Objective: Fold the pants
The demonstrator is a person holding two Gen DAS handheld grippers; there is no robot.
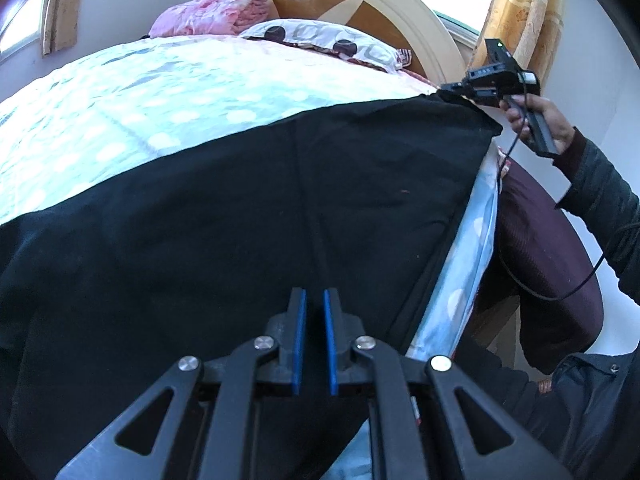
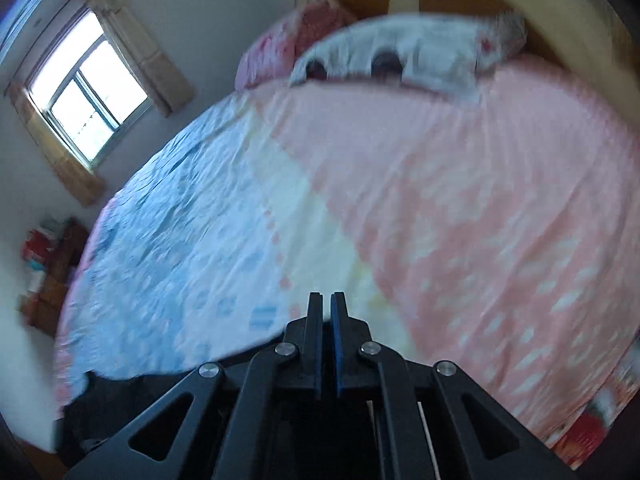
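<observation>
The black pants [image 1: 248,200] lie spread flat on the bed [image 1: 120,92], reaching its edge at about three o'clock in the left wrist view. They look soft, limp and fairly thick, likely to sag and drag, so corners and hems are the best holds. The left hand-held gripper [image 1: 315,340] has its pads nearly pressed together over the cloth; whether it pinches fabric I cannot tell. The right hand-held gripper [image 1: 452,88], closed, sits at the far corner at two o'clock, seemingly nipping it.

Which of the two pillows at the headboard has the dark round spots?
The white pillow, lying in front, bears the dark round spots; the pink pillow behind it has a floral pattern and none.
</observation>
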